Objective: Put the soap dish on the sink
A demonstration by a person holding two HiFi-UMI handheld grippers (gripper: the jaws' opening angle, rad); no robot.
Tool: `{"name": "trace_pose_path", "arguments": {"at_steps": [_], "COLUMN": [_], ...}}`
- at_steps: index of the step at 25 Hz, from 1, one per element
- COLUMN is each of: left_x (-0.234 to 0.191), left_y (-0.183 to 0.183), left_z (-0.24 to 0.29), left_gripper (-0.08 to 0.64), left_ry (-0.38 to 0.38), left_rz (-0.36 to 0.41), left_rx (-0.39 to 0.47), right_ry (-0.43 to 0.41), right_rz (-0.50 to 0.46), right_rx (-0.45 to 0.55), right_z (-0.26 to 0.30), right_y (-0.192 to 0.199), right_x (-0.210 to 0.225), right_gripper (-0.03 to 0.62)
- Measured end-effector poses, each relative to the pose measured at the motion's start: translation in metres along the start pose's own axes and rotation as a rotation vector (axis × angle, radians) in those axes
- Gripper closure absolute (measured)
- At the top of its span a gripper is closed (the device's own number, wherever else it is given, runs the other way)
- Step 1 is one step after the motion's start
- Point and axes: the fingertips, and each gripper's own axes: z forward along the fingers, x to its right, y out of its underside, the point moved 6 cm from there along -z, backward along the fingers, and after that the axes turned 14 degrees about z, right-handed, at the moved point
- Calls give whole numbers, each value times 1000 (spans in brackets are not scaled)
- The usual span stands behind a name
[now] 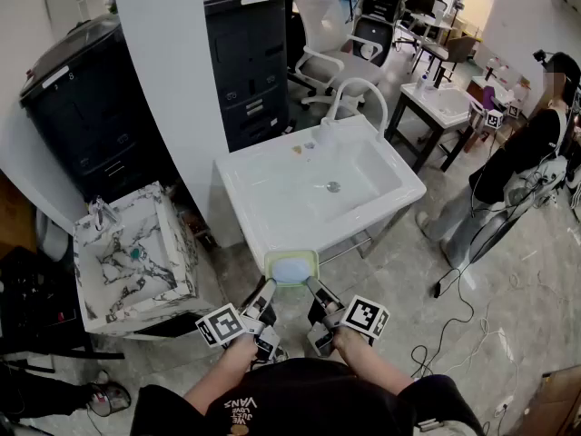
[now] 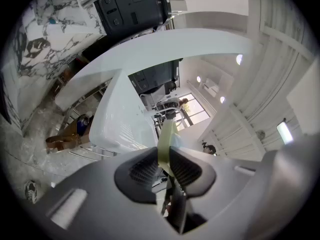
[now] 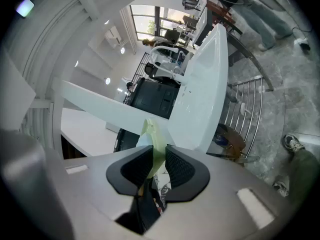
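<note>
A pale green soap dish [image 1: 291,268] with a light blue soap in it hangs level just off the near rim of the white sink [image 1: 272,173]. My left gripper [image 1: 267,291] is shut on its left near edge, my right gripper [image 1: 313,289] on its right near edge. In the left gripper view the green rim [image 2: 167,140] is pinched between the black pads [image 2: 186,170]. The right gripper view shows the same rim [image 3: 154,145] clamped between its pads [image 3: 179,167], with the sink [image 3: 205,84] ahead.
The sink has a curved white tap [image 1: 352,94] at its back and a drain [image 1: 333,186] in the basin. A marbled basin [image 1: 130,257] stands at the left, dark cabinets [image 1: 245,53] behind. A person [image 1: 519,166] stands at the right; cables [image 1: 454,289] lie on the floor.
</note>
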Motion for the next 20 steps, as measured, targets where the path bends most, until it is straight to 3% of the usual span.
{"name": "trace_pose_path", "arguments": {"at_steps": [11,20], "left_x": [-5,-2], "left_y": [-12,-12], "left_z": [9,44], "left_gripper": [439,439], "left_ry": [24,-18], "left_rz": [0,-20], "left_rx": [19,55], "right_ry": [-17,-11], "right_rz": [-30,-24], "right_rx": [-5,-73], "right_z": [15,31], "right_y": [-7,-50], "right_x": [-7,-6], "right_gripper": [515,515]}}
